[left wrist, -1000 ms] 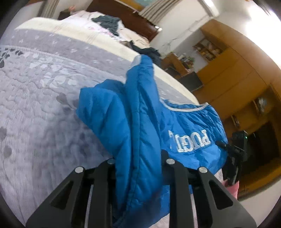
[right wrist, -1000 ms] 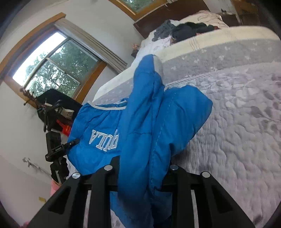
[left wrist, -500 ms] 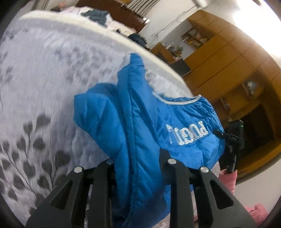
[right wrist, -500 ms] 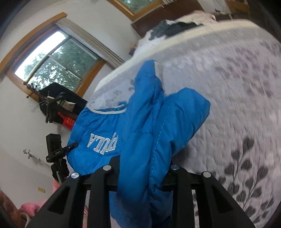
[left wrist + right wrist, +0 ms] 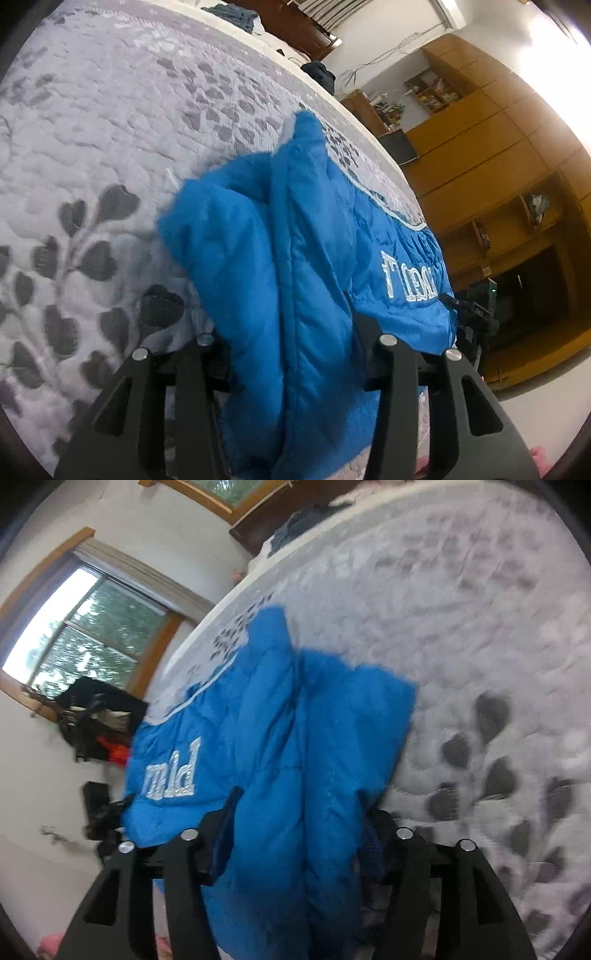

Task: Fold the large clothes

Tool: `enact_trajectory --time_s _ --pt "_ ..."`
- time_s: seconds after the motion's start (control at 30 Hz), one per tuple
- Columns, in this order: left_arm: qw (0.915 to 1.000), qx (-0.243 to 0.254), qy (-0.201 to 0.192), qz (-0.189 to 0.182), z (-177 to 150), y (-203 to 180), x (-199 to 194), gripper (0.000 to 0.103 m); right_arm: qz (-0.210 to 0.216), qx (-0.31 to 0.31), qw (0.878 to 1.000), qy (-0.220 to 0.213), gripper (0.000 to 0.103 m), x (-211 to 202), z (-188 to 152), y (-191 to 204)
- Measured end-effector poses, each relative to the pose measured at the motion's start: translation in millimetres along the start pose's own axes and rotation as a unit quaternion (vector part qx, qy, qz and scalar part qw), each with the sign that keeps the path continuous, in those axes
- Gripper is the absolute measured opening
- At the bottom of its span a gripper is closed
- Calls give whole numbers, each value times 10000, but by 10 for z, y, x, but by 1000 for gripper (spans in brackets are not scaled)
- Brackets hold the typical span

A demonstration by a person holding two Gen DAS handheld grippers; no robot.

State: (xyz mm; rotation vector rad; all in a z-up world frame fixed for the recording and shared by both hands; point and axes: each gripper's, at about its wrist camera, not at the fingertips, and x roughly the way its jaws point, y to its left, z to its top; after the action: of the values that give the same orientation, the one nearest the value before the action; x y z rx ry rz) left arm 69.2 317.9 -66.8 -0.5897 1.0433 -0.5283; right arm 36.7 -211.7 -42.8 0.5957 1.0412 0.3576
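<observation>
- Both claws have dropped lower and closer to the bed since a second ago; the leaf-print quilt now fills more of each view and the jacket's far end lies flatter.
- Left claw: closed on a thick bunched fold of the blue padded jacket; fabric fills the gap between the fingers.
- Right claw: likewise clamped on a padded fold of the same jacket, quilting bulging up between the fingers.
- Jacket sits at the near edge of the bed, far portion resting on the quilt, near portion lifted in the two grips. White embroidered lettering faces up on the side toward the room.
- Judgement: holding two points of one edge keeps the bulky layer taut so it can be laid over evenly; fold appears mid-way, not yet set down.
- Background: wooden wardrobe far right in the left view, window far left in the right view. Right view is motion-blurred.
</observation>
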Motion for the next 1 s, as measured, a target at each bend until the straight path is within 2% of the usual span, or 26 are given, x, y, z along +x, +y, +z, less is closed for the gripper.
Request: enact_trajectory --time_s 0.03,0.17,0.2,0.27,0.33,0.43,0.53,0.67,0.7,0.73,0.77,0.8,0.83,0.87,1.0 --pt "10000 -20 -53 44 -13 5 -76 45 -117 -27 9999 -102 66 -78 13 8" --pt "9985 -14 -456 292 57 -24 -411 45 -630 -285 9965 -472 68 -378 80 129" --pt "9964 97 -718 438 104 -78 -523 45 -691 -399 9955 -515 68 -427 115 207" --pt "9925 361 -999 601 188 -209 -632 45 -727 -615 9940 -545 69 -457 193 365" --pt "9899 645 -1100 621 276 -394 -644 45 -826 -885 9913 -516 73 -401 335 558" --pt "9858 1086 -985 816 411 -621 -472 48 -940 -1138 9883 -384 78 -195 506 765" --pt "9817 1359 -773 1087 550 -720 -179 50 -1336 -1275 9827 -147 80 119 705 838" --pt "9794 1478 -425 1308 721 -677 182 55 -1301 -1100 9851 235 79 449 889 718" --pt "9793 1476 -341 1342 752 -642 265 55 -1255 -1085 9855 343 77 534 921 709" --pt "9792 1471 -294 1366 756 -609 300 55 -1224 -1077 9858 404 67 584 926 689" --pt "9791 1456 -245 1401 780 -573 354 49 -1192 -1061 9862 449 44 628 932 683" --pt "9793 1408 -188 1445 809 -540 411 43 -1193 -1018 9864 486 38 667 945 678" --pt "9801 1354 -155 1443 831 -521 452 24 -1190 -990 9868 474 29 678 961 674" --pt "9810 1261 -165 1469 871 -487 473 19 -1173 -985 9873 431 21 663 975 684" --pt "9874 1002 -405 1159 980 -435 380 12 -795 -926 9925 106 16 462 1073 725"
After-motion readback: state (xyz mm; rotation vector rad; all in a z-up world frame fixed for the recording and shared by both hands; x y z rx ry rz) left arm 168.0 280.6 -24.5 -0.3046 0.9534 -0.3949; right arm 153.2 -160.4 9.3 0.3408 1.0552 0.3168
